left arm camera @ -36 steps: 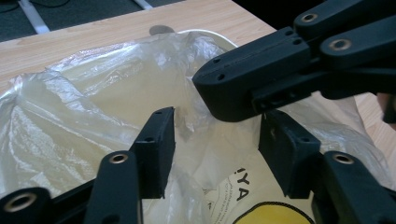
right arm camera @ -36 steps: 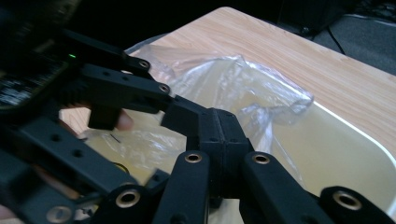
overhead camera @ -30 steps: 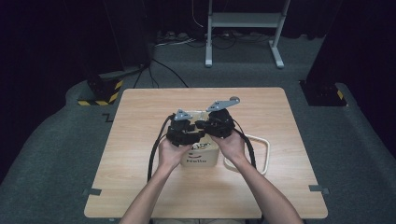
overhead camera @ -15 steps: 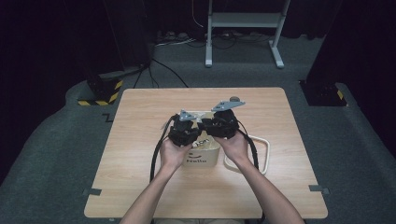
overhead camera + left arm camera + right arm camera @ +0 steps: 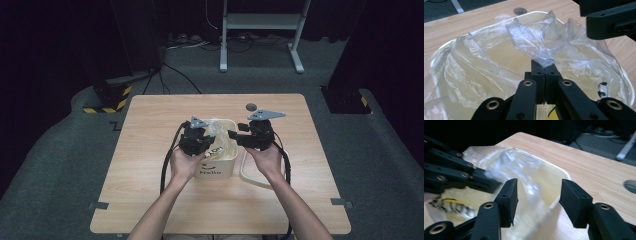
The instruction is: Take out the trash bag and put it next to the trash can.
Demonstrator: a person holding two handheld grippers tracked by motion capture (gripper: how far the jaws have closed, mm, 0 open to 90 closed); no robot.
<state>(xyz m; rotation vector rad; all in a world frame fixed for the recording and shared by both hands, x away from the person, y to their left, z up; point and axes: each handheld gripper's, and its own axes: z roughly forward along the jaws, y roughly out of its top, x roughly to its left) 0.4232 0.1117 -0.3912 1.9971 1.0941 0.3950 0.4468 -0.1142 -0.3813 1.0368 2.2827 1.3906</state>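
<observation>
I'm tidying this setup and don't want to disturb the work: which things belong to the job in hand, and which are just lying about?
In the job:
- clear plastic bag, pinched by the left gripper
- cream bin it lines
- right gripper, jaws just opening, nothing pressed between them

Lying about:
- white loop on the table beside the bin
- grey stand on the floor behind

The high view looks down on the table [image 5: 150,200]; both gripper views closely share the bin [image 5: 534,15].
</observation>
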